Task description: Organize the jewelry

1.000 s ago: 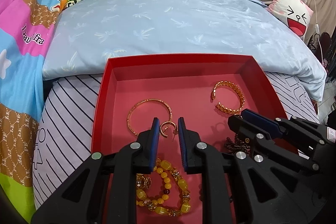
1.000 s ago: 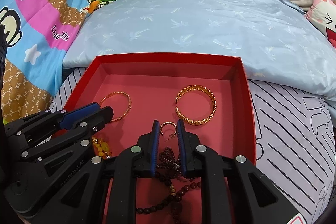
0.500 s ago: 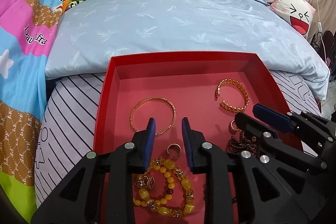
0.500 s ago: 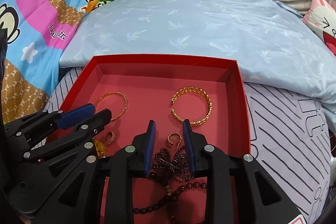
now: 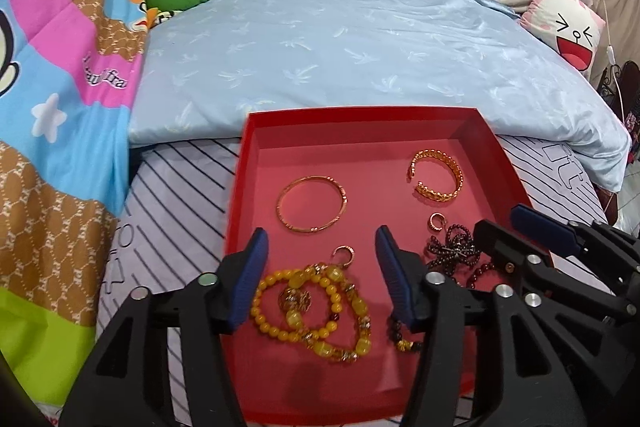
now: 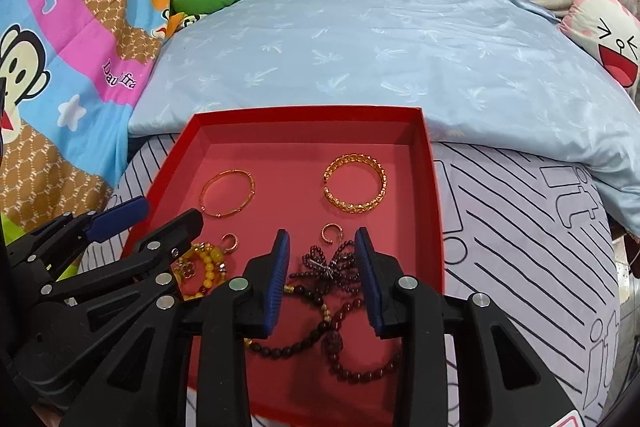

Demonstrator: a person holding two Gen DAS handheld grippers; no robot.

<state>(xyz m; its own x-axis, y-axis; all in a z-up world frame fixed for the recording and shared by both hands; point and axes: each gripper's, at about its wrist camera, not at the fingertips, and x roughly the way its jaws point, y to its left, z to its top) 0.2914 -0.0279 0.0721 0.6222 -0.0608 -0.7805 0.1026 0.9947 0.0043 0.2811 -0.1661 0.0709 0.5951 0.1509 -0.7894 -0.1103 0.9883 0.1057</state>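
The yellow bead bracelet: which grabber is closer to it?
Left. The left gripper hangs open right over the yellow bead bracelet. The right gripper is open farther right, over the dark bead strand.

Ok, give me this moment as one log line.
left tongs: open, empty, over yellow bead bracelets | right tongs: open, empty, over dark bead bracelets | two small rings, two gold bangles lying in red tray

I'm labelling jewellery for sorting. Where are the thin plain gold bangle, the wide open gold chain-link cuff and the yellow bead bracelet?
thin plain gold bangle (image 5: 343, 200), left wrist view, on its right rim.
wide open gold chain-link cuff (image 6: 382, 178), right wrist view, on its right band.
yellow bead bracelet (image 5: 267, 321), left wrist view, on its lower-left beads.
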